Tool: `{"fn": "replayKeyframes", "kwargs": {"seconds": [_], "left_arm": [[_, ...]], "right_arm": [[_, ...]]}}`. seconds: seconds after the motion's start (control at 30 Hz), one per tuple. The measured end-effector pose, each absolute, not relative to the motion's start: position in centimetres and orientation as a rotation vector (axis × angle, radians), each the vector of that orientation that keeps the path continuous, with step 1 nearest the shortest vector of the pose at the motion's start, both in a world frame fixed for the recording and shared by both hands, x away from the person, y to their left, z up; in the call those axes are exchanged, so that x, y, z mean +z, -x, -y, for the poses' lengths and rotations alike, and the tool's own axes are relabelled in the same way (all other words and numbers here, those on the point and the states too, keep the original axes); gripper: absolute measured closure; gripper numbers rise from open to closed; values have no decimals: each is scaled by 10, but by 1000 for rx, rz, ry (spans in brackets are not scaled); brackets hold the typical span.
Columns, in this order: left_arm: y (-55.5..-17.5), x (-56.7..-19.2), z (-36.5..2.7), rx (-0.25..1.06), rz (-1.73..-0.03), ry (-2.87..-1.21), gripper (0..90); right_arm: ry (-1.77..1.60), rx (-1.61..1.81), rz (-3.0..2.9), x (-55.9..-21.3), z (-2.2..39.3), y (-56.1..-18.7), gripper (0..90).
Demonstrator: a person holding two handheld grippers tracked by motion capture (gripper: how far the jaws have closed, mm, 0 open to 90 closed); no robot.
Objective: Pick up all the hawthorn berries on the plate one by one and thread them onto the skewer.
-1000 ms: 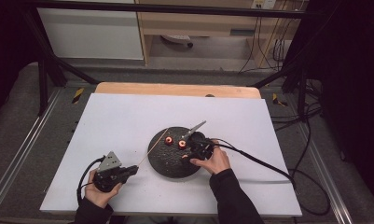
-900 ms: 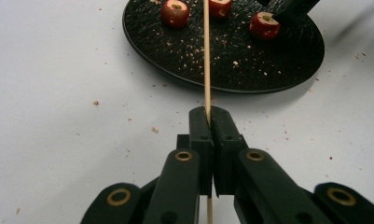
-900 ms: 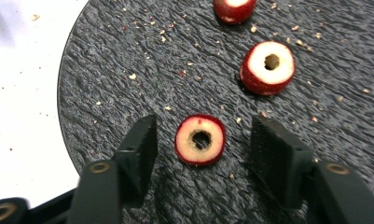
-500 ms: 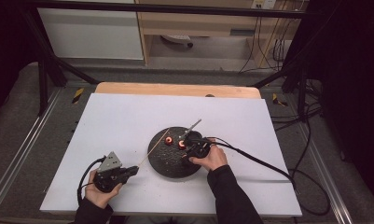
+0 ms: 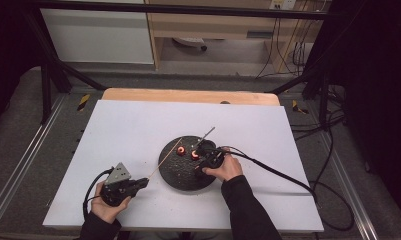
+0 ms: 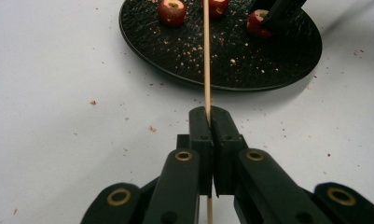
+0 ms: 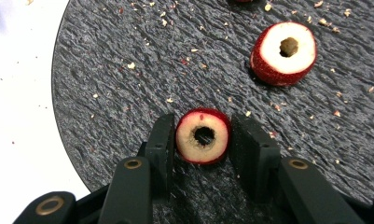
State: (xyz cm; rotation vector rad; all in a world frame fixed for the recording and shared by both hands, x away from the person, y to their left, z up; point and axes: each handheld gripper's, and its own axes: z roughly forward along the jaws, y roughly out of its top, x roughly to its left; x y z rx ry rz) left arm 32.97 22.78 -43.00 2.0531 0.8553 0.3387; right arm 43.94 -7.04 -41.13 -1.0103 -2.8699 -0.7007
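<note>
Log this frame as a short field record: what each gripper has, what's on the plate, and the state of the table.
left gripper: shut on the wooden skewer, which points toward the plate
right gripper: jaws have just been closing, now shut on a cored red fruit piece lying on the plate
plate: round, black, textured, on the white table
other fruit pieces: one beside the held one, cored too; three in all in the left gripper view
debris: small crumbs on plate and table

Behind the white table [image 5: 138,130] stood a wooden shelf unit [image 5: 213,25] and a white cabinet [image 5: 98,35]; grey carpet (dimly lit) lay around it, cables [image 5: 288,55] trailing nearby.
</note>
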Motion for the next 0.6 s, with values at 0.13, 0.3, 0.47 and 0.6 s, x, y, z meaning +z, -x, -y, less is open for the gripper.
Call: {"fn": "replayKeyframes", "kwargs": {"seconds": [0.13,0.3,0.47,0.6], "left_arm": [[-329,-430,-227,340,-853,-2051,881],[-329,-430,-227,344,-852,-2047,882],[-329,-430,-227,345,-853,-2042,881],[-329,-430,-226,346,-852,-2041,881]], "right_arm": [[1023,-720,2859,-409,71,-439,619],[1061,-783,2838,-401,75,-437,621],[1127,-857,2811,-391,81,-435,623],[1157,-905,2789,-384,84,-433,623]]}}
